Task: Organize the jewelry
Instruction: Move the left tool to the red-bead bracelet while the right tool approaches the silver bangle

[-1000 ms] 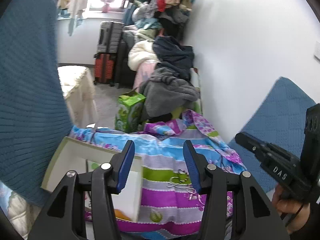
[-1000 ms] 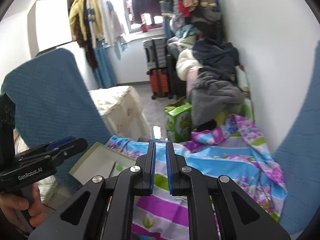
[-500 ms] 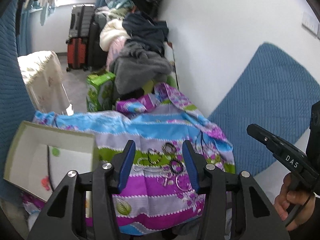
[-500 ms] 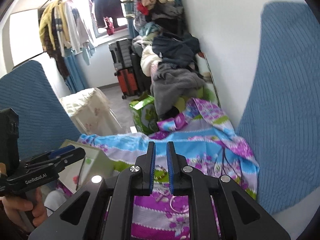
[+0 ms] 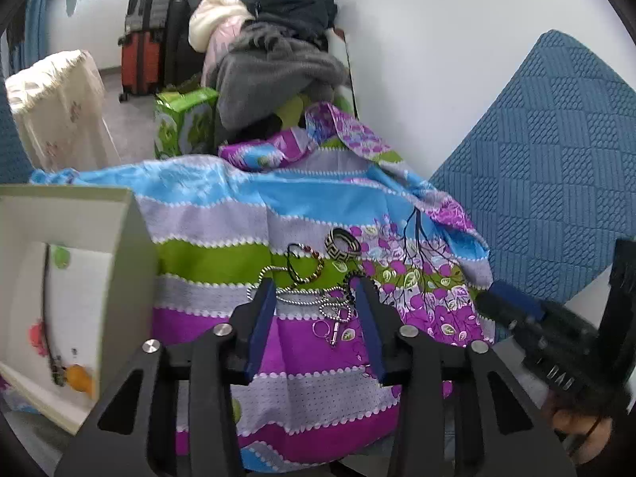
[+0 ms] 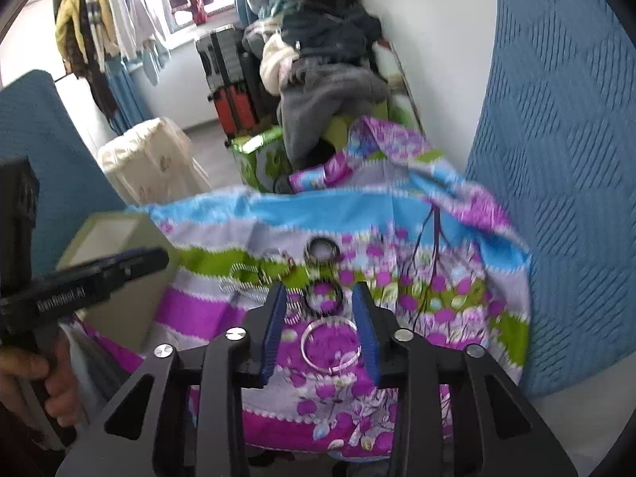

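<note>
Silver-coloured metal, mostly: the jewelry lies in a loose cluster on the striped purple, green and blue floral cloth (image 5: 206,246) that covers the worktop, with an open pale cardboard box (image 5: 119,262) off to the left of it. Nearest the right tongs (image 6: 320,328) is a thin silver bangle (image 6: 330,348), flat on the cloth, lying just ahead of and between the two blue pads (its ring is about as wide as the gap). Those jaws are opening, and nothing is between them in a grip yet. Beyond the bangle sit a dark beaded bracelet (image 6: 324,296) and a wide black-and-white patterned band (image 5: 342,243).

The left tongs (image 5: 318,326) hang over a long silver ball chain (image 5: 302,298), whose length runs roughly crosswise to the fingers; their jaws are closing, with nothing pinched.

For the bangle, the right hand is plainly the nearer, and I judge it needs only to go forward and down. Since the ring lies flat, one pad probably has to slip inside it or catch its rim.
</note>
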Motion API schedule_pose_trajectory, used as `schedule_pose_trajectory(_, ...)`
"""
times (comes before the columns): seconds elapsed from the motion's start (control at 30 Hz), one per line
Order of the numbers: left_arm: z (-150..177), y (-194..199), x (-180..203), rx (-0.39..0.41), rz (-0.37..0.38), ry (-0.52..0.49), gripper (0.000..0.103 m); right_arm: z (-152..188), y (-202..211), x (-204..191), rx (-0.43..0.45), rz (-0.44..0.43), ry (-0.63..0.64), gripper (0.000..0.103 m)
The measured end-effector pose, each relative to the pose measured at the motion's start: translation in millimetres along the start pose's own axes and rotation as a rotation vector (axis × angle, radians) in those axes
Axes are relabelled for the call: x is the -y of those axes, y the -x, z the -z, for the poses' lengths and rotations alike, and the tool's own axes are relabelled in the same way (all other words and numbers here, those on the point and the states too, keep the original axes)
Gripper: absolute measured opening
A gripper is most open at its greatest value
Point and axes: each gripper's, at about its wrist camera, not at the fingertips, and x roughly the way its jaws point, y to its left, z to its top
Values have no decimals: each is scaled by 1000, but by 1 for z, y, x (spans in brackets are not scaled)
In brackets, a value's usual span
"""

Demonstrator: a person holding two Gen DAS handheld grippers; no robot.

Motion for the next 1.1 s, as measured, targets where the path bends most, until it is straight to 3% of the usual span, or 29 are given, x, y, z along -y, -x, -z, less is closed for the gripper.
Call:
schedule_pose_trajectory(0.1,1,-18,-2,-25,2,5,37,13,-16,6,-25,1,-7,52)
schedule_pose_trajectory(0.3,-3,-55,-4,-66,-11,-18,32,34,-48,14,-64,2,-6,65)
schedule_pose_trajectory(0.73,-12,-125,-9,-134,-15,-44,27,54,-104,12,-135,20,45,76)
schedule_pose_trajectory(0.87,-12,-137,-9,-146,-25,-59,26,58,-115,10,-153,36,73,76)
schedule_pose_trajectory(0.97,-13,-141,-8,-147,-53,-74,18,61,-119,7,-156,48,87,77)
schedule_pose_trajectory(1.1,-13,-145,-9,-144,-85,-85,18,63,-119,5,-145,53,101,77)
